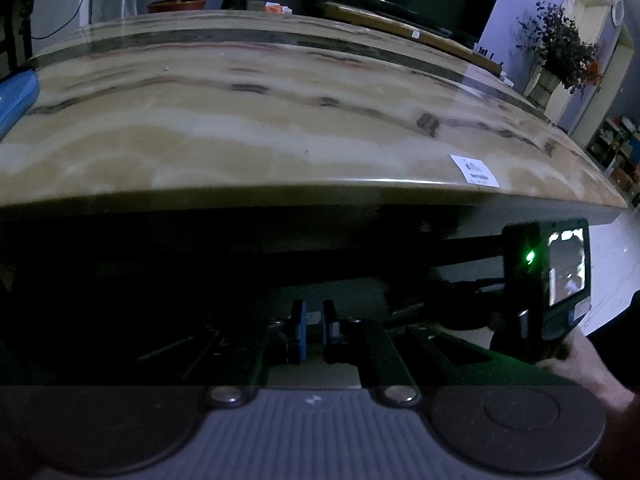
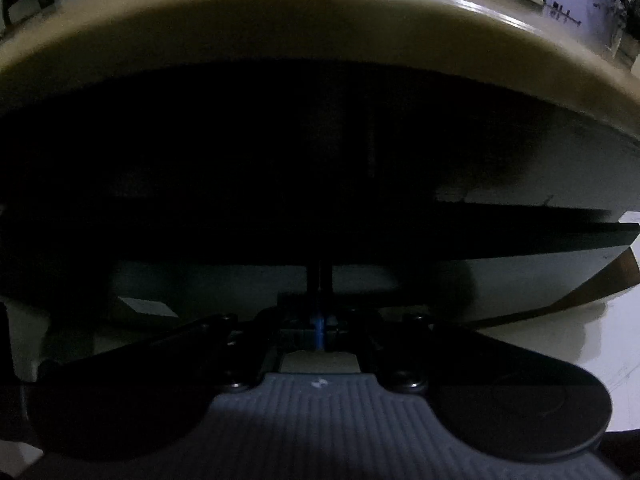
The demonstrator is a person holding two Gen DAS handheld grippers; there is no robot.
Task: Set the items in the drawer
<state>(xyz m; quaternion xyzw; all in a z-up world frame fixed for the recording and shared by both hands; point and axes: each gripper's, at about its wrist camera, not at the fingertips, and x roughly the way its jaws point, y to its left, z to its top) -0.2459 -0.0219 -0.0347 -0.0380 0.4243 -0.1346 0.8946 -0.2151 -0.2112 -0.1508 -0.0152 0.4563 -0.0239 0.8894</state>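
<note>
Both grippers shut, low in front of the marble table, at the dark drawer space under its edge.

The left gripper (image 1: 314, 330) sits below the front edge of the marble table (image 1: 280, 120), its fingers drawn close together with only a thin gap, nothing seen between them. The drawer (image 2: 500, 236) is a dark band just under the tabletop; whether anything lies in it is too dark to tell. The right gripper (image 2: 320, 326) points at that dark front from close by, its jaws pressed together on nothing visible. In the left view the right hand (image 1: 588, 364) holds its device beside the table's right end; a white label (image 1: 475, 171) lies near the tabletop edge.
</note>
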